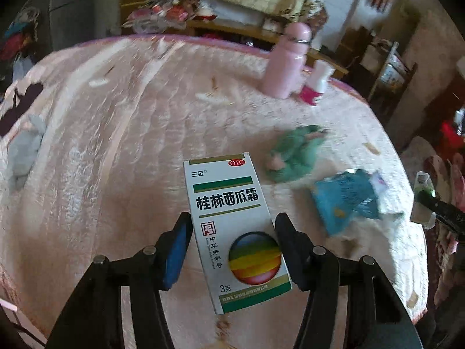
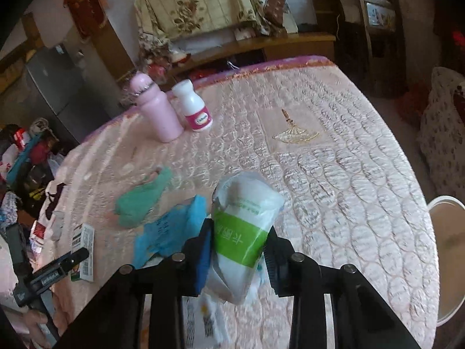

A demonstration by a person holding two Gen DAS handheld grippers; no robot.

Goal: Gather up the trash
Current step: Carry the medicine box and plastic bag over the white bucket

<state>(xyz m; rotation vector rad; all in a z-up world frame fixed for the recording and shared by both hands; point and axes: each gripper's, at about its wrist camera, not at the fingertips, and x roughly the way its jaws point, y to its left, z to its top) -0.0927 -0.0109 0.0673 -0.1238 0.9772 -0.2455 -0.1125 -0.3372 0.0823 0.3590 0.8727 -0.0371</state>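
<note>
My left gripper (image 1: pixel 234 225) is shut on a white and green medicine box (image 1: pixel 232 226) with Chinese print and holds it above the pink quilted table cover (image 1: pixel 116 145). My right gripper (image 2: pixel 238 242) is shut on a crumpled white and green plastic packet (image 2: pixel 244 232). A crumpled blue wrapper (image 1: pixel 345 200) and a green cloth-like scrap (image 1: pixel 296 152) lie on the cover to the right of the box. Both also show in the right wrist view, the blue wrapper (image 2: pixel 171 226) and the green scrap (image 2: pixel 142 200). The medicine box (image 2: pixel 84 247) shows at the left there.
A pink bottle (image 1: pixel 287 64) and a white pill bottle with a magenta label (image 1: pixel 315 87) stand at the far edge of the table. A white bin rim (image 2: pixel 447 258) shows beyond the table's right edge. A wooden cabinet and clutter stand behind.
</note>
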